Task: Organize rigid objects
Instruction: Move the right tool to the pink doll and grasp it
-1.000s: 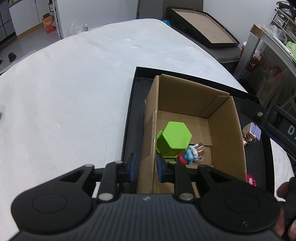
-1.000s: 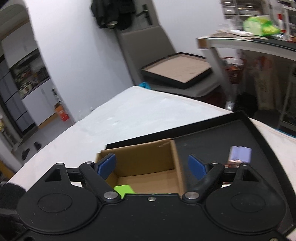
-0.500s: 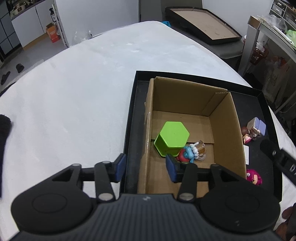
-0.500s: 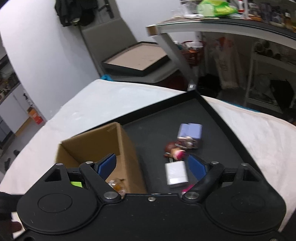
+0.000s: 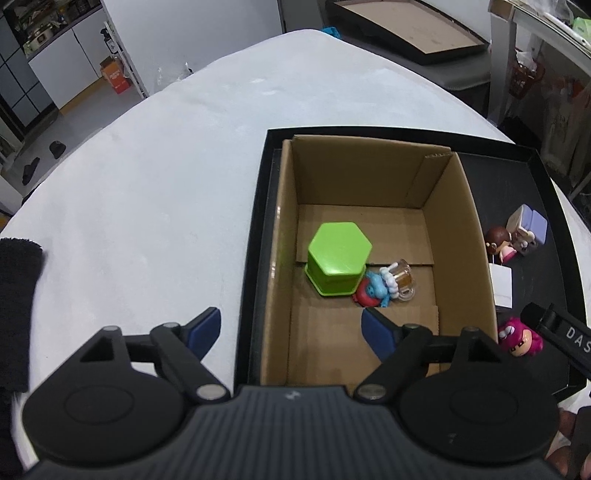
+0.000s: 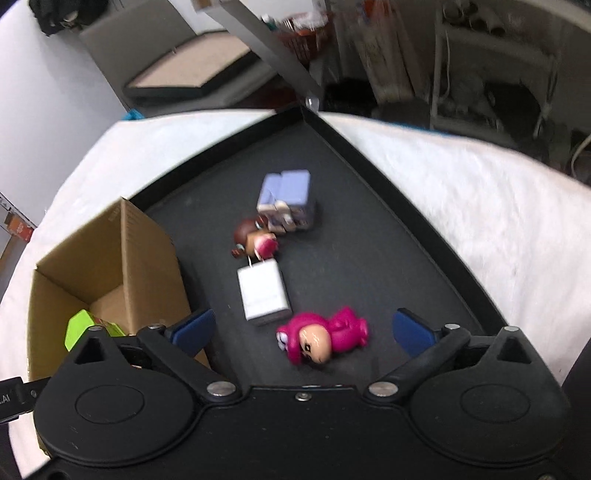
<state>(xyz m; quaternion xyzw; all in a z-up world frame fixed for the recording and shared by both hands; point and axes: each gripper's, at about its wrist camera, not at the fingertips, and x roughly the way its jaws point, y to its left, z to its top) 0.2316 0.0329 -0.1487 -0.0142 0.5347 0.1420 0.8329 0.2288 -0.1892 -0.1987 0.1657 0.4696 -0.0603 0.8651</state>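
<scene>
A cardboard box [image 5: 458,221] stands in a black tray [image 5: 258,229]. Inside it lie a green hexagonal container [image 5: 338,258] and a small blue, red and clear toy [image 5: 384,286]. My left gripper [image 5: 291,328] hovers over the box's near left wall, its jaws opening with nothing pressed between them. On the tray floor right of the box lie a pink figure [image 6: 325,338], a white block [image 6: 263,293], a brown-haired doll [image 6: 255,240] and a lilac block toy [image 6: 288,201]. My right gripper [image 6: 303,328] hangs above the pink figure, jaws opening wide, not touching it.
The tray [image 6: 413,221] rests on a white-covered table [image 5: 147,184]. A black cloth [image 5: 14,314] lies at the table's left edge. Beyond the table stand a chair holding a framed board [image 5: 406,26] and a cluttered desk [image 6: 480,55].
My left gripper has let go of the box's left wall, spread its jaws and drawn back. My right gripper swung from over the box to above the tray's loose toys, tilted down and widened.
</scene>
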